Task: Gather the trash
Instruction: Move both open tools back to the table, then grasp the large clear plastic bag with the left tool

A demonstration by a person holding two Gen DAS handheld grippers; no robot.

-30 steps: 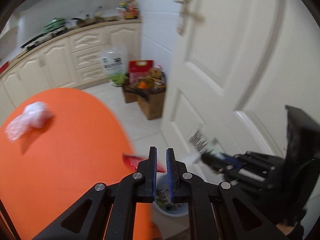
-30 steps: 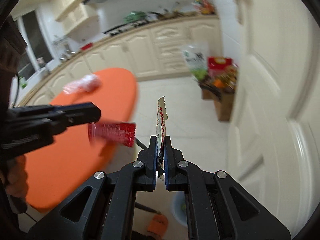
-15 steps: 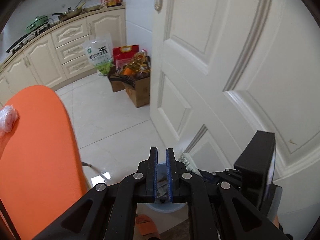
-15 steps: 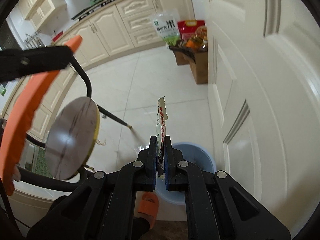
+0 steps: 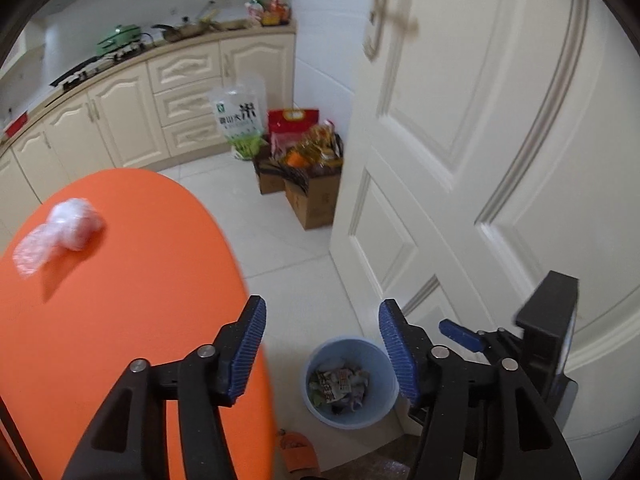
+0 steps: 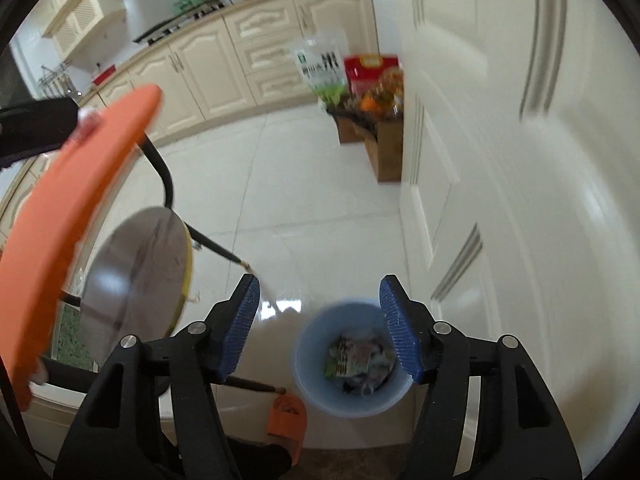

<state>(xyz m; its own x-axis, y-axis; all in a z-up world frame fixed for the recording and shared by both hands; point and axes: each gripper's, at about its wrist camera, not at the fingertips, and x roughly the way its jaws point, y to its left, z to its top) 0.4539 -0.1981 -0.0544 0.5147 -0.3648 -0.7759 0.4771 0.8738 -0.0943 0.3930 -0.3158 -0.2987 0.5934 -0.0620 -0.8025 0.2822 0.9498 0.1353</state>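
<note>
Below both tongs, on the white tiled floor by the cream panelled door (image 5: 460, 128), stands a light blue trash bin (image 6: 308, 384) with crumpled wrappers (image 6: 360, 356) lying inside it. The left tongs (image 5: 322, 344) have just been opening and stand spread with nothing between the blue pads; the bin shows in the gap. The right tongs (image 6: 320, 320) have likewise just been opening, spread and empty, directly above the bin. In the left wrist view the right tongs (image 5: 460, 332) appear at the lower right, close to the door. A crumpled clear plastic wrap (image 5: 60, 232) lies on the round orange table (image 5: 120, 300). An orange slipper (image 6: 286, 416) sits on the floor just beside the bin. Cardboard boxes of groceries (image 5: 308, 184) stand near the kitchen cabinets (image 5: 120, 116).
</note>
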